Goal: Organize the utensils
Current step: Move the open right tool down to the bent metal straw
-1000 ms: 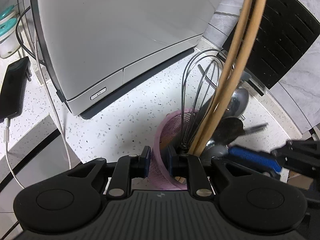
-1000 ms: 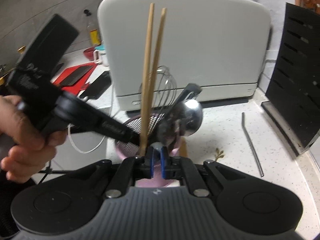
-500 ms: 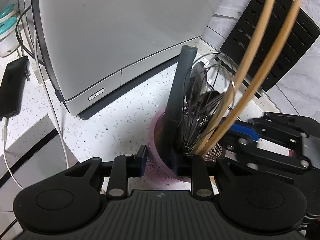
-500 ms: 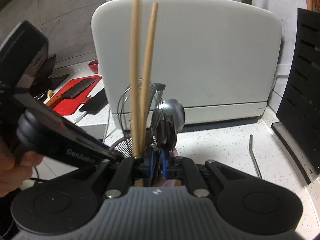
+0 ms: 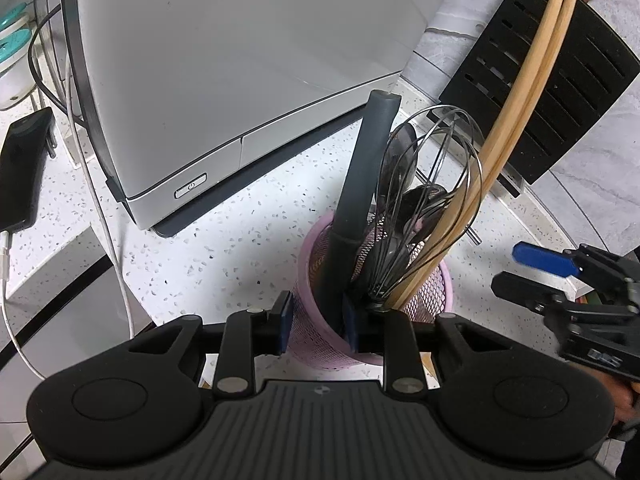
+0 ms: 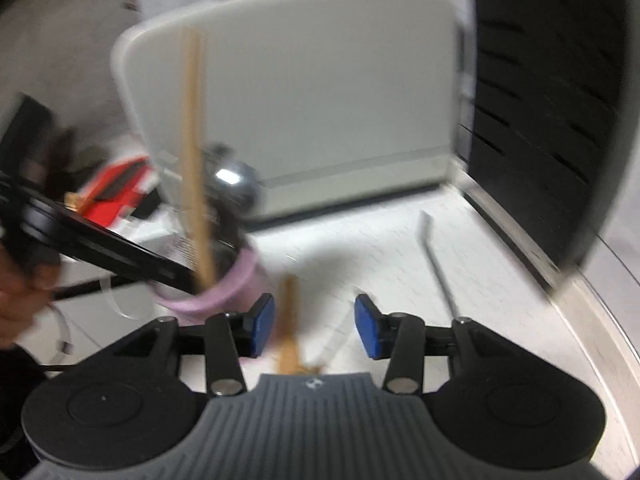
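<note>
Jaws on the right gripper (image 6: 315, 330) have just been opening and now stand wide with nothing between the pads — only a blurred wooden piece lies on the bench (image 6: 400, 248) below the gap. Jaws on the left gripper (image 5: 316, 322) have also been opening a little; they straddle the near wall of the pink mesh cup (image 5: 316, 336), one pad outside and one inside, and whether the pads press on the mesh cannot be told. Standing in the cup are a dark handle (image 5: 360, 184), a whisk (image 5: 436, 200), spoons (image 5: 400, 164) and a pair of chopsticks (image 5: 516, 108), the last leaning toward the black knife block (image 5: 560, 92). Judged step: a utensil has been dropped into the cup and the right hand is free. One metal straw (image 6: 438, 264) remains on the bench, well apart from the cup — a likely next pick. That calls for a low approach, jaws set across the thin shaft, and the left hand steadying the cup.
</note>
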`<action>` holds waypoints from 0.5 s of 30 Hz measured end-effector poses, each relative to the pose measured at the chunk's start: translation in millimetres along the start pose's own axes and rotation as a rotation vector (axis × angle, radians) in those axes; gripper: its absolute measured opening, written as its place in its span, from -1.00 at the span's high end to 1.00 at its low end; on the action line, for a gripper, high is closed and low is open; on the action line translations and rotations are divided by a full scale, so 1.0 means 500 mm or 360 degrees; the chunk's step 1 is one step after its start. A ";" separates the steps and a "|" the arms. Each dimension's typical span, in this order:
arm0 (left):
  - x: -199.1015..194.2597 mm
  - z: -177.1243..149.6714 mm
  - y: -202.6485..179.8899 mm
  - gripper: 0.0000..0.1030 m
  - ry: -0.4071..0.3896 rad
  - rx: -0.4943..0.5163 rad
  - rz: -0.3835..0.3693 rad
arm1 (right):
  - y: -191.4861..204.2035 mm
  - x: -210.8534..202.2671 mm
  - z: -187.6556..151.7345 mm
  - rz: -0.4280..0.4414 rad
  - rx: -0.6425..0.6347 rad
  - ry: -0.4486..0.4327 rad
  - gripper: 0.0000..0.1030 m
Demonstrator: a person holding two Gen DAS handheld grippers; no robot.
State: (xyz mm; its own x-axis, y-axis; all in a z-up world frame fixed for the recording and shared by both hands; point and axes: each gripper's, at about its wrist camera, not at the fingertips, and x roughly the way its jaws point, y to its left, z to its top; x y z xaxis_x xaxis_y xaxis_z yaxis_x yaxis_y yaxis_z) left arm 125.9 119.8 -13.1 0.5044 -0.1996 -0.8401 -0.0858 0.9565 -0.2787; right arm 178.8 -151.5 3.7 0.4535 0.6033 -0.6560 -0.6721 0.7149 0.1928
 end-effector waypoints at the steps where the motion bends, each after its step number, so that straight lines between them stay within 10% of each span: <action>1: 0.000 0.000 0.001 0.40 0.0001 -0.0003 -0.0004 | -0.010 0.005 -0.009 -0.0065 0.0006 -0.0004 -0.20; 12: 0.004 0.002 -0.002 0.40 0.0010 0.0004 0.0007 | -0.091 0.067 -0.050 -0.0386 0.0147 0.0029 -0.22; 15: 0.003 0.001 -0.005 0.40 0.0007 0.0016 0.0017 | -0.089 0.077 -0.048 -0.0351 0.0091 -0.0040 -0.57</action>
State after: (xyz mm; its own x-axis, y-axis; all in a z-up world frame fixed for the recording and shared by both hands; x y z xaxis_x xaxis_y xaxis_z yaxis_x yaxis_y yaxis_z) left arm 127.3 117.1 -13.2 0.4995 -0.1905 -0.8451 -0.0822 0.9607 -0.2652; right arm 212.0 -168.5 -47.8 0.6008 0.4382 -0.6686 -0.5211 0.8489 0.0881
